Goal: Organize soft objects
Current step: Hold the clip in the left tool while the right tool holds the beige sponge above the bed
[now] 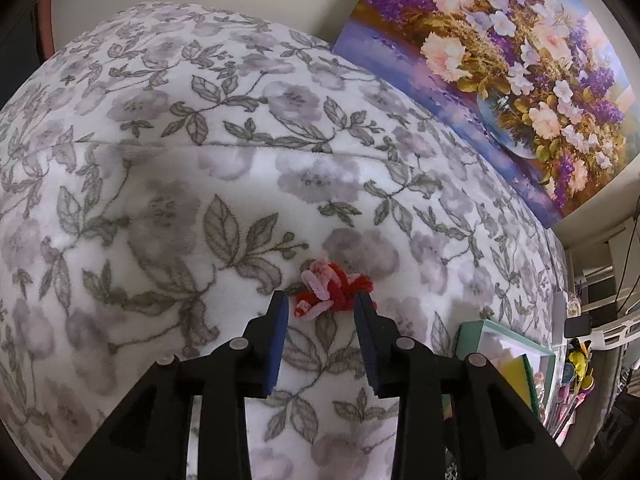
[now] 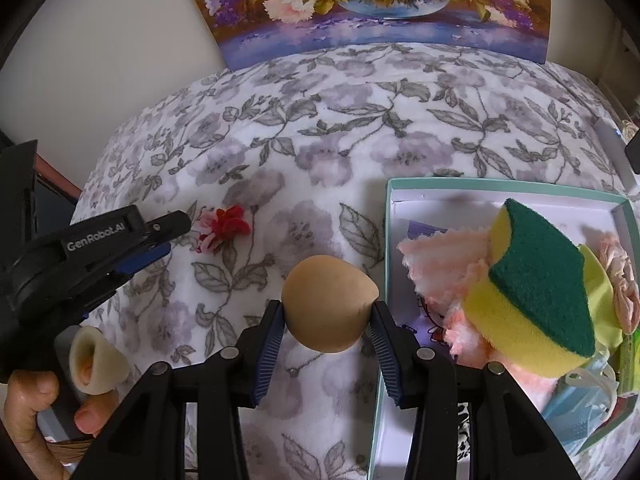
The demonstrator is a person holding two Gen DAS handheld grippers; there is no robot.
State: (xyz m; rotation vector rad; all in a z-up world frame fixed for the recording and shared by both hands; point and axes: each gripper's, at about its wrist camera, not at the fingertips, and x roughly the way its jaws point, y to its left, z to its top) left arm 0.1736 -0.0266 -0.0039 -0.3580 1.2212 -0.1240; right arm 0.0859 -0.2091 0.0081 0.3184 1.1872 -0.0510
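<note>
A tangle of red and pink pipe cleaners (image 1: 334,290) lies on the floral blanket (image 1: 200,200). My left gripper (image 1: 322,300) stands open around its near side; the left pad is clear of it and the right pad sits at its edge. From the right wrist view, the left gripper (image 2: 176,236) points at the same tangle (image 2: 224,228) from the left. My right gripper (image 2: 328,312) is shut on a tan teardrop sponge (image 2: 328,304), held just above the blanket, left of a teal-rimmed box (image 2: 387,240).
The box holds a yellow and green scouring sponge (image 2: 536,292), a pink cloth (image 2: 444,264) and a blue face mask (image 2: 580,408). A flower painting (image 2: 380,8) leans on the wall behind. A hand (image 2: 28,408) grips the left tool beside a cream foam piece (image 2: 96,364).
</note>
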